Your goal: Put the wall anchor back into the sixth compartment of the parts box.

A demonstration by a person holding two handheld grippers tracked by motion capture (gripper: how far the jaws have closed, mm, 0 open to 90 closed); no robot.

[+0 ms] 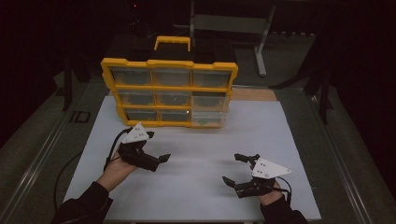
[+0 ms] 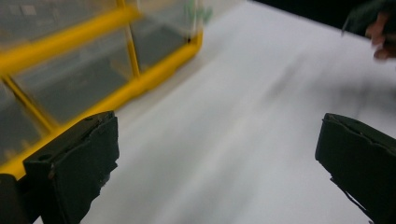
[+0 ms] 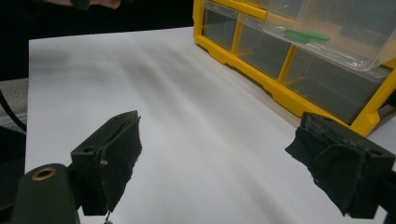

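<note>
L gripper & R gripper wide open, empty; bare white board btwn, organizer at far edge.

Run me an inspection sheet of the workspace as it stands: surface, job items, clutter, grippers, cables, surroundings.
Surface: white board on a darker table, bare in front of the organizer.
Job's things: yellow drawer organizer standing upright at the board's far edge, carry handle up; its lower right clear drawer is pulled partly out, with green pieces inside.
Clutter: nothing seen.
Grippers: left gripper near the organizer's lower left corner, jaws open, holding nothing; right gripper at the near right of the board, jaws open, holding nothing.
Cables: black cable loops from the left gripper off the board's left edge.
Surroundings: dark room; grey metal frame behind the table.
</note>
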